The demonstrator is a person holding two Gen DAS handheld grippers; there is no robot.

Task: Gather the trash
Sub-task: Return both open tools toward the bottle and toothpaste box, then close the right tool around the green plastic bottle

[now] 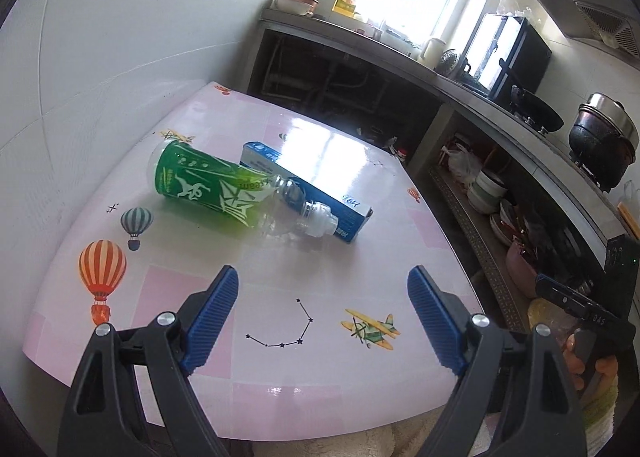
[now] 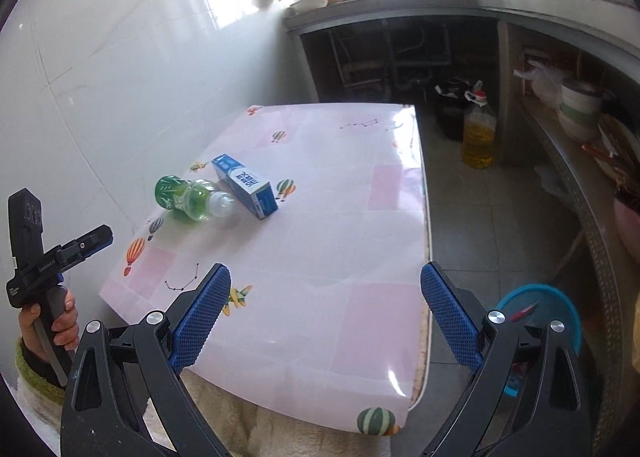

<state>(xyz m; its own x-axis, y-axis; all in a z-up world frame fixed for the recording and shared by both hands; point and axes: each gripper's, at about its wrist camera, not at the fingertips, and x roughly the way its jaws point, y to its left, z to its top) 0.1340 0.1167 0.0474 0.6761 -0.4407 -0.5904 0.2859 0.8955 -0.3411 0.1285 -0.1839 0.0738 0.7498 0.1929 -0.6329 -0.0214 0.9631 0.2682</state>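
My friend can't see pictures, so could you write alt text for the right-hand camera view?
A green-labelled plastic bottle lies on its side touching a blue and white carton on a pink patterned table. The right gripper, open and empty, is nearer the camera; a blue bin stands on the floor at lower right.

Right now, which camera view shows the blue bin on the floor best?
The right wrist view: the blue bin stands on the floor right of the table, partly behind the right gripper. The left wrist view does not show it.
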